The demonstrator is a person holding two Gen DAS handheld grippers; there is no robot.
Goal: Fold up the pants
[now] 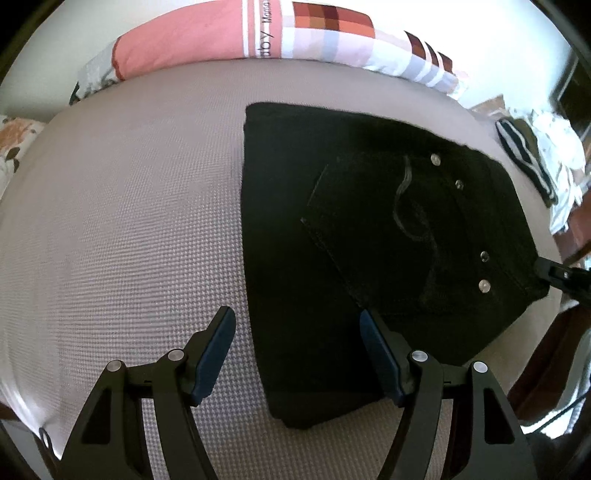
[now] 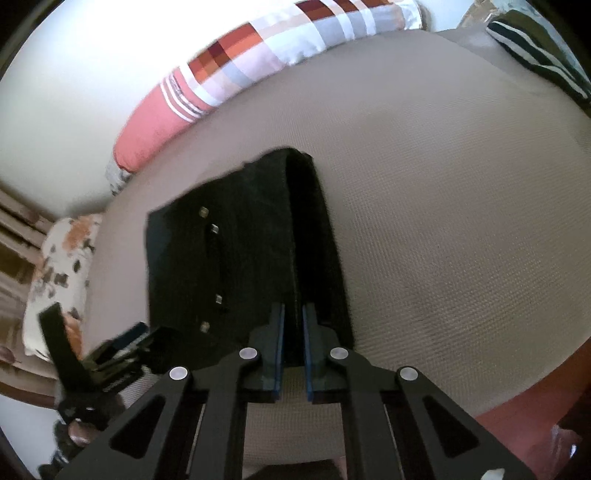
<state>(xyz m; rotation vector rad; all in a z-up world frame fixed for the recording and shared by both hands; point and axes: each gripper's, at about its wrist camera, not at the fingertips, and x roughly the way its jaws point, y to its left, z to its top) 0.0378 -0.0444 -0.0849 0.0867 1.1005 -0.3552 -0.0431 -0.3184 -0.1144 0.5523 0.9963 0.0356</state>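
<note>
One pants (image 1: pixel 369 229) — two claws (image 1: pixel 297 354) — two pillows (image 1: pixel 207 33)

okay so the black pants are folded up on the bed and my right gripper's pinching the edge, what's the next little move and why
Probably open the right gripper and draw it back. The black pants already lie as a compact folded bundle flat on the mattress, pocket side up, and the left gripper is open, holding nothing. The right fingers, nearly closed on the near edge, seem to be the only grip left, so releasing should finish the fold.
</note>
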